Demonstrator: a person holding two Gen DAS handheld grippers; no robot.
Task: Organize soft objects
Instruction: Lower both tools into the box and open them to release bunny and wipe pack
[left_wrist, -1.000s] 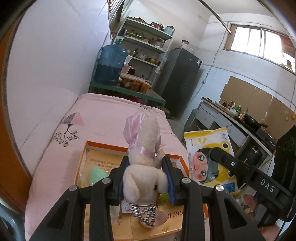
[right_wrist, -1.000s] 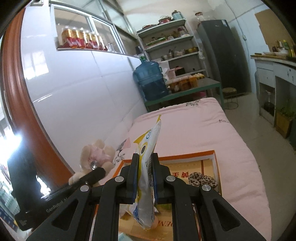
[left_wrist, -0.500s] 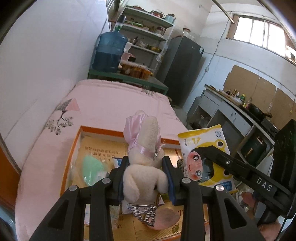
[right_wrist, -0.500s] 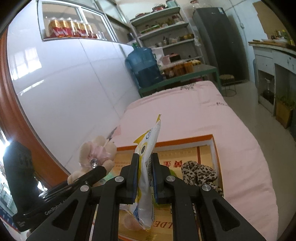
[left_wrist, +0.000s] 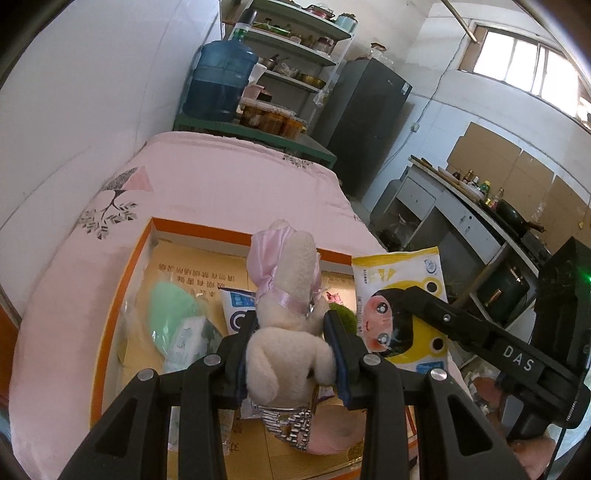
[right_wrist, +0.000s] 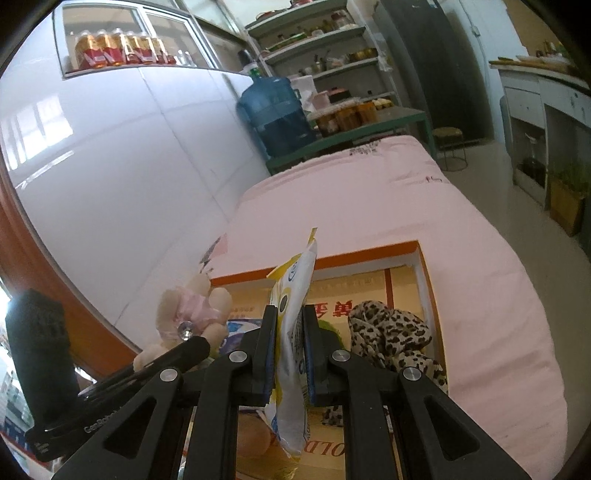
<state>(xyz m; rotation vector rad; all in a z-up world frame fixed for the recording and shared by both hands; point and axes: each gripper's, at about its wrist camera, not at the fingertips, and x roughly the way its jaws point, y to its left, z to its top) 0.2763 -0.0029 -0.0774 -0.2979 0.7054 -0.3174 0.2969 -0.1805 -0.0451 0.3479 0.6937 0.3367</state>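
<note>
The left gripper (left_wrist: 291, 350) has its fingers clamped on the plush rabbit (left_wrist: 286, 314), pinching the cream body just under the pink ribbon. The toy looks light and squashy: the pile bulges out past both pads, so the grip holds by squeezing the stuffing and would probably slide if taken on an ear or a limb. The torso is the sound place to hold it. A metal watch band (left_wrist: 291, 424) shows just below the rabbit, lying in the box.

The right gripper (right_wrist: 290, 347) has its fingers pressed close together on the yellow tissue pack (right_wrist: 293, 332), gripped edge-on across its flat middle. The pack is thin, pliable and glossy (its film likely slippery), and its free top corner stands up unsupported above the pads.

Both things hang over the orange-rimmed cardboard box (left_wrist: 122, 295) on the pink bed (left_wrist: 221, 177). The box already holds a leopard-print cloth (right_wrist: 391, 332), a green sponge (left_wrist: 168, 306) in clear wrap and a blue-and-white packet (left_wrist: 236, 310).
</note>
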